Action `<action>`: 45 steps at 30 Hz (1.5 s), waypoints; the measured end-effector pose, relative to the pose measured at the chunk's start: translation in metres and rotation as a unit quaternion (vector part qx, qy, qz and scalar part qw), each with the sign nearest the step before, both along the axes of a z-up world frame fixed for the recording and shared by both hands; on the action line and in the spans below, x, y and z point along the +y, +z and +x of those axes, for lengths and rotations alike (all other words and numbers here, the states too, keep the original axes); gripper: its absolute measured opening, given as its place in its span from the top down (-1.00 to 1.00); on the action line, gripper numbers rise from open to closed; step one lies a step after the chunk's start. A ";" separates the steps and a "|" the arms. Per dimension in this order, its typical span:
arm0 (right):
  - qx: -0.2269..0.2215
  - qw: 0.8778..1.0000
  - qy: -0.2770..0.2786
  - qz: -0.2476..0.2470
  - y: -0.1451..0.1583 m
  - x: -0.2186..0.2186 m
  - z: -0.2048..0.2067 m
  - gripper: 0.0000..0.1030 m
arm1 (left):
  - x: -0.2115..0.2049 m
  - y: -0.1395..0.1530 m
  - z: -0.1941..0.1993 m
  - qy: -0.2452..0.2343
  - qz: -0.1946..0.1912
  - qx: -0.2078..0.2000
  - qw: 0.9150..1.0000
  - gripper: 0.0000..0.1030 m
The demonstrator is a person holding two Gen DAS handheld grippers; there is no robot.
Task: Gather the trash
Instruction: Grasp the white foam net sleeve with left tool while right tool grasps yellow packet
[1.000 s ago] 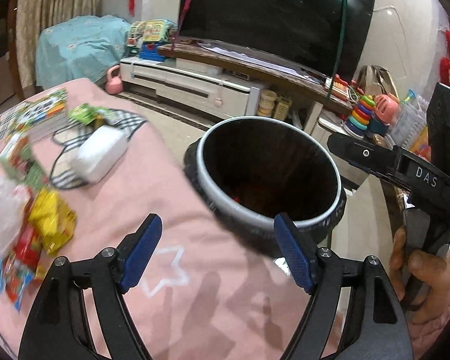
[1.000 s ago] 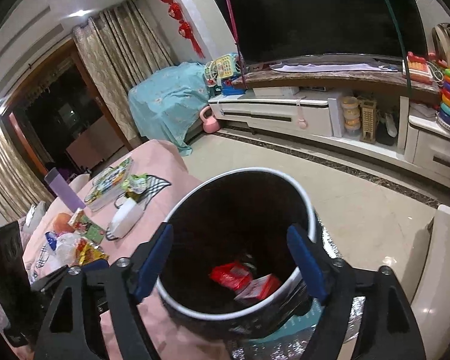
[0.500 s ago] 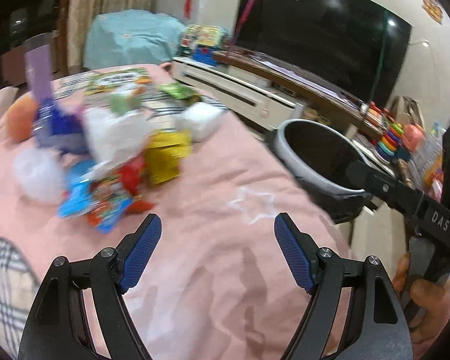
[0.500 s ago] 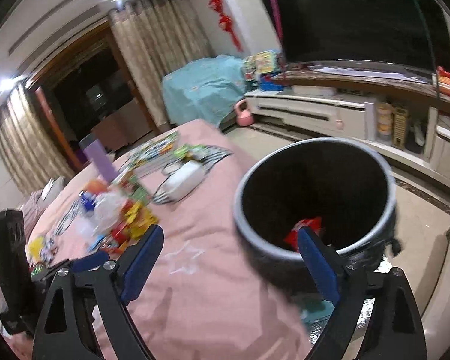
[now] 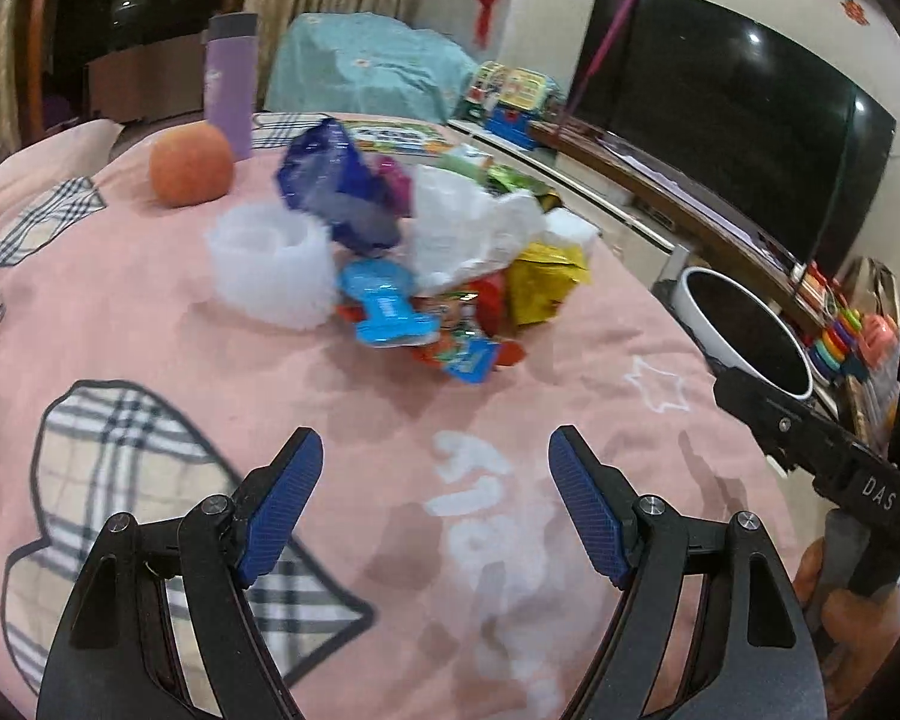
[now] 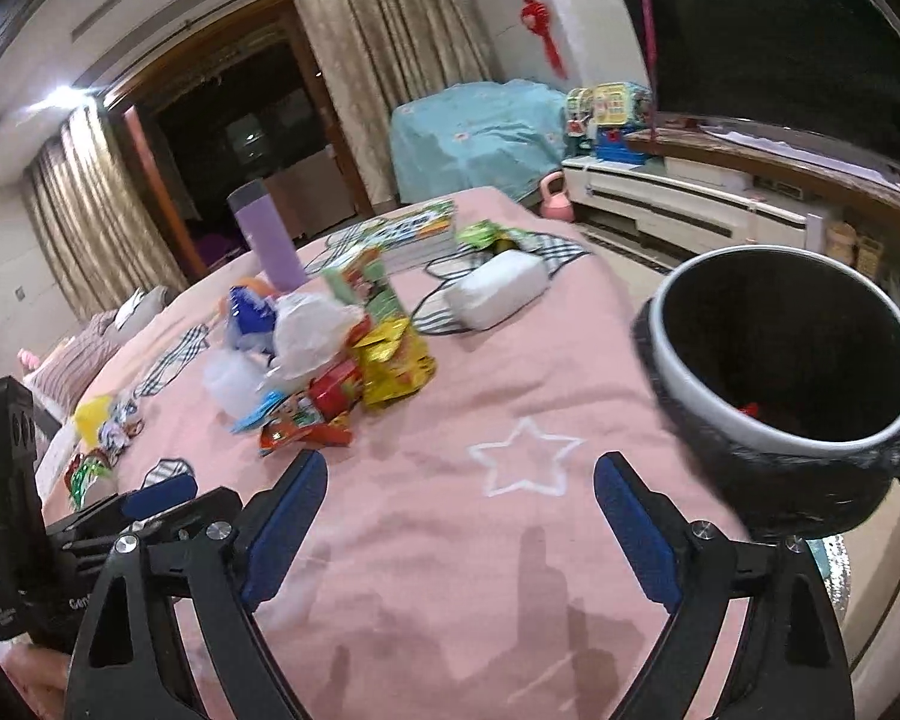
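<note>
Both pairs of fingers are hanging spread wide and empty: the left gripper (image 5: 435,498) is hovering over bare pink cloth with the trash heap at its twelve o'clock, and the right gripper (image 6: 459,519) is hovering above a white stitched star (image 6: 525,456) with nothing between its blue pads.

Judging by how things lie, the collecting is only begun. Something red (image 6: 750,409) is lying at the bottom of the round black waste bin with a pale rim (image 6: 786,354), which is standing just off the desk edge at the right gripper's two o'clock. Most of the work is still waiting: a heap of crumpled snack wrappers (image 6: 336,378) is sitting near the middle of the desk, at eleven o'clock from the right gripper. In it I am making out a yellow foil packet (image 5: 543,282), a crumpled white plastic bag (image 5: 468,228), a light blue wrapper (image 5: 384,303), a dark blue bag (image 5: 336,186) and a frosted white plastic cup (image 5: 267,267) touching the heap's left side. More small wrappers (image 6: 99,438) are lying apart at the right gripper's nine o'clock.

The desk (image 5: 150,312) is wearing a pink cloth with checked patches. An orange fruit (image 5: 191,163) and a tall lilac tumbler (image 5: 231,81) are standing at the far side, at the left gripper's eleven o'clock, and a white oblong pack (image 6: 495,288) is lying beyond the heap beside a flat picture book (image 6: 414,228). Around it is a living room: a large dark television (image 5: 726,108) on a low white cabinet, beige curtains, red hanging ornaments and a teal cover draped over some furniture.
</note>
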State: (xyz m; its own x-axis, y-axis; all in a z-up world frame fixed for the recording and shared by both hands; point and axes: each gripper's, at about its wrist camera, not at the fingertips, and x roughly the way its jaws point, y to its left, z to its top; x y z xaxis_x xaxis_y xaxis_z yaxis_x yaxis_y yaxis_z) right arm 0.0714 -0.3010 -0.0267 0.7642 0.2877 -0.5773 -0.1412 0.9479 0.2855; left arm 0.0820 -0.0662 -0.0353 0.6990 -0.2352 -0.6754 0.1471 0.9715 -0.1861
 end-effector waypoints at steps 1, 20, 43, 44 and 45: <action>0.002 1.000 0.003 0.000 0.000 0.003 0.001 -0.78 | 0.004 0.000 0.000 0.005 0.000 -0.001 1.000 -0.55; 0.022 0.999 0.024 -0.007 -0.010 0.036 0.028 -0.78 | 0.054 -0.011 0.019 0.067 -0.009 0.025 0.997 -0.55; 0.065 0.997 0.037 -0.012 -0.026 0.059 0.118 -0.36 | 0.058 -0.023 0.116 0.080 0.003 0.040 0.996 -0.50; 0.068 0.997 0.038 -0.011 -0.028 0.060 0.122 -0.30 | 0.058 -0.023 0.117 0.079 0.004 0.039 0.996 -0.38; 0.072 0.997 0.039 -0.009 -0.030 0.060 0.124 -0.16 | 0.057 -0.025 0.118 0.076 0.005 0.040 0.996 -0.08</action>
State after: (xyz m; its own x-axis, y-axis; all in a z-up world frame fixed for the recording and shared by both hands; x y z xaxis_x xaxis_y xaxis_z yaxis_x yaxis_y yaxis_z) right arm 0.1954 -0.2413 -0.0565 0.6487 0.3316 -0.6850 -0.1741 0.9409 0.2906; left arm 0.1999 -0.0092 -0.0599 0.6702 -0.1241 -0.7317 -0.0166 0.9832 -0.1819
